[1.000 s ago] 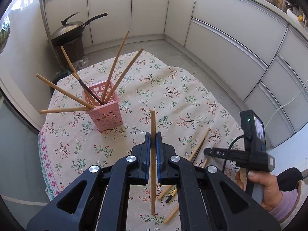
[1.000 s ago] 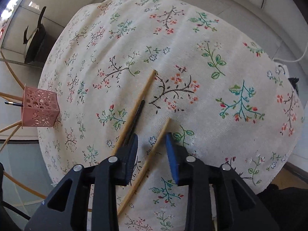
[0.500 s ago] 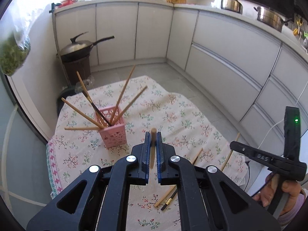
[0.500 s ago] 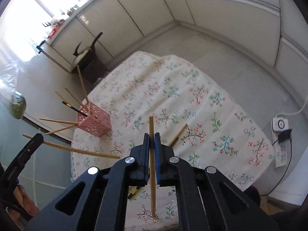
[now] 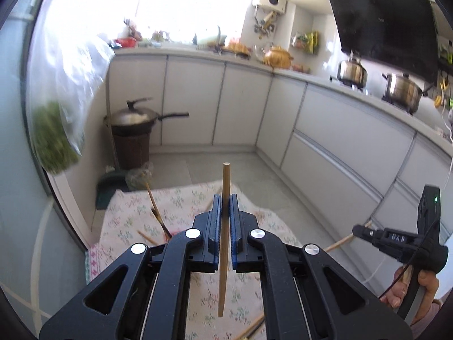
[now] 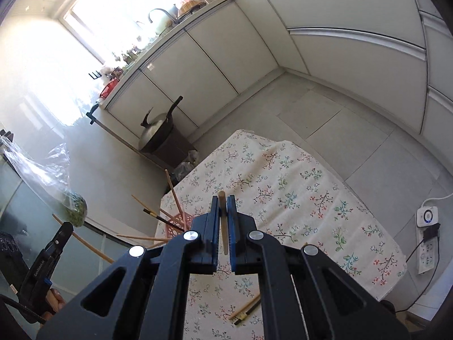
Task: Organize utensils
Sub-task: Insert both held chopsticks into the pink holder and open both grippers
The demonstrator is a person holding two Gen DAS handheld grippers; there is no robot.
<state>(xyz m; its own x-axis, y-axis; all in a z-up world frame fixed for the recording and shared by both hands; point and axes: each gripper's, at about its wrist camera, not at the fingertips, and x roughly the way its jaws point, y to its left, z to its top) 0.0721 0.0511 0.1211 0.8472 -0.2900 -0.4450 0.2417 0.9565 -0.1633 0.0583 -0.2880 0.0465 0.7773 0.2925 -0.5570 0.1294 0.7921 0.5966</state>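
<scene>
My left gripper (image 5: 225, 198) is shut on a wooden chopstick (image 5: 225, 181) that stands upright between its blue pads, high above the floral tablecloth (image 5: 181, 206). My right gripper (image 6: 225, 199) is shut on another wooden chopstick (image 6: 223, 226), also well above the table. The pink mesh holder (image 6: 179, 221) with several chopsticks fanned out of it sits at the table's left edge, mostly behind my right gripper's arm. In the left wrist view only chopstick tips (image 5: 154, 201) from the holder show. Two loose chopsticks (image 6: 245, 308) lie on the cloth below my right gripper.
White cabinets (image 5: 339, 130) run round the room. A dark wok (image 5: 136, 117) sits on a brown bin by the wall. A plastic bag of greens (image 5: 53, 141) hangs at the left. The other hand-held gripper (image 5: 396, 240) shows at the right, a power strip (image 6: 427, 240) on the floor.
Both grippers rose well above the table and tilted up toward the room. The right gripper shut on a chopstick from the cloth and lifted it. The left kept its chopstick.
</scene>
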